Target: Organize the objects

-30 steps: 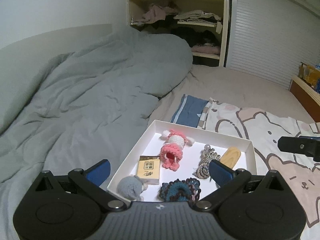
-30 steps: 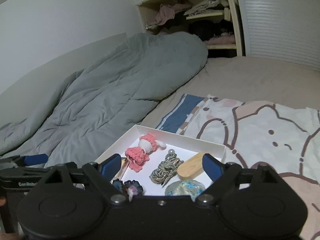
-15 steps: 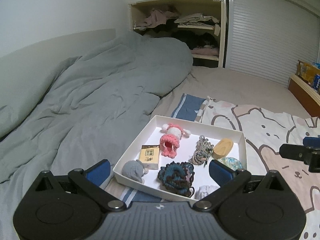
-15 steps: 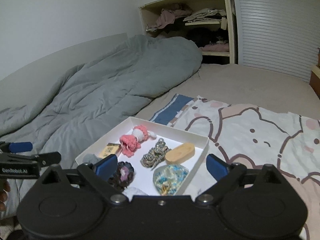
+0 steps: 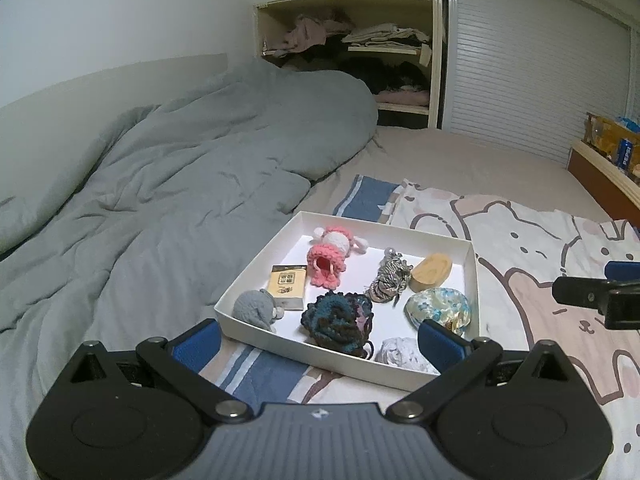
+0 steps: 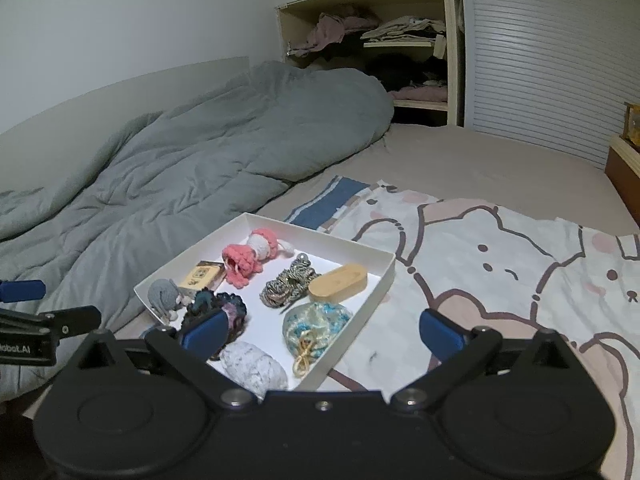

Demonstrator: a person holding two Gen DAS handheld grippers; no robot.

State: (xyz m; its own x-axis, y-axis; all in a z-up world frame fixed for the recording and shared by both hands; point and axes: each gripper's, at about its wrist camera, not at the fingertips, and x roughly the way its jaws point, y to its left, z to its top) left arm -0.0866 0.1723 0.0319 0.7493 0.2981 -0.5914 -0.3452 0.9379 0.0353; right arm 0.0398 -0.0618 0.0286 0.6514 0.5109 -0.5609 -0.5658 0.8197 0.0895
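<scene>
a: white tray (image 5: 472, 272) flat on the bed (image 5: 460, 160), on the cartoon-print sheet (image 5: 532, 240) beside the grey duvet (image 5: 180, 184). holds everything: pink crochet doll (image 5: 330, 256), card pack (image 5: 287, 286), grey plush (image 5: 254, 308), dark scrunchie (image 5: 338, 318), braided cord (image 5: 390, 280), wooden oval (image 5: 431, 272), blue-gold pouch (image 5: 438, 308), white bundle (image 5: 398, 354). spread in rows, none stacked, so probably sorted already.

b: claws?

a: left claw (image 5: 318, 340) released, empty, just short of the tray's near rim. right claw (image 6: 320, 332) opening, nothing between the jaws, over the tray's near right corner.

b: vs a second ago?

a: both backed off. tray sits farther away, whole near rim visible now. right claw wider than before.
</scene>
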